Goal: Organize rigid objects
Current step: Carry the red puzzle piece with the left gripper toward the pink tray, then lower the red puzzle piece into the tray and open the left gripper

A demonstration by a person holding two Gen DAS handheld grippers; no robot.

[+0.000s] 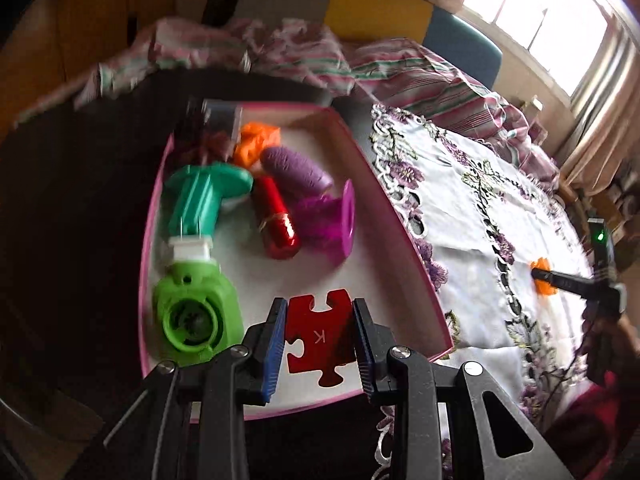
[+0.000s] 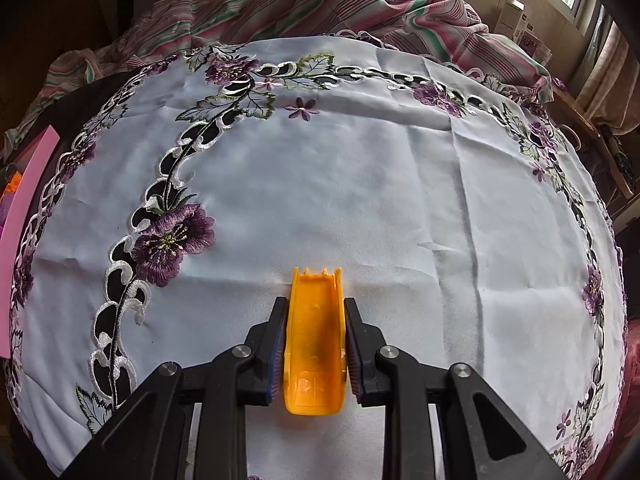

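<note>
Left wrist view: the left gripper (image 1: pixel 320 334) is clamped on a red puzzle piece (image 1: pixel 320 338), both blue pads (image 1: pixel 274 354) pressing its side edges, and holds it over the near end of a pink-rimmed tray (image 1: pixel 404 224). Open white tray floor lies ahead of the piece toward 12 o'clock and along the tray's right wall at 1 o'clock. The tray's far half is crowded: a green part (image 1: pixel 192 312) at 9 o'clock against the left wall, a teal piece (image 1: pixel 204 196) beyond it at 11 o'clock, then a red cylinder (image 1: pixel 278 222), a magenta spool (image 1: pixel 332 224), a purple piece (image 1: pixel 296 170) and an orange piece (image 1: pixel 254 140) toward 12 o'clock. The tray's right edge lies beside the embroidered cloth (image 1: pixel 460 200); at 3 o'clock the right gripper (image 1: pixel 546 276) is at an orange object on that cloth. Right wrist view: the right gripper (image 2: pixel 314 344) is closed on an orange channel (image 2: pixel 314 340), its pads against the channel's two long sides, low over the cloth (image 2: pixel 360 184). The cloth ahead is bare out to its embroidered border, from 10 to 2 o'clock. The tray's pink edge (image 2: pixel 24 216) shows at 9 o'clock, well apart from the channel; a striped blanket (image 2: pixel 320 4) bounds the cloth's far edge at 12 o'clock.
</note>
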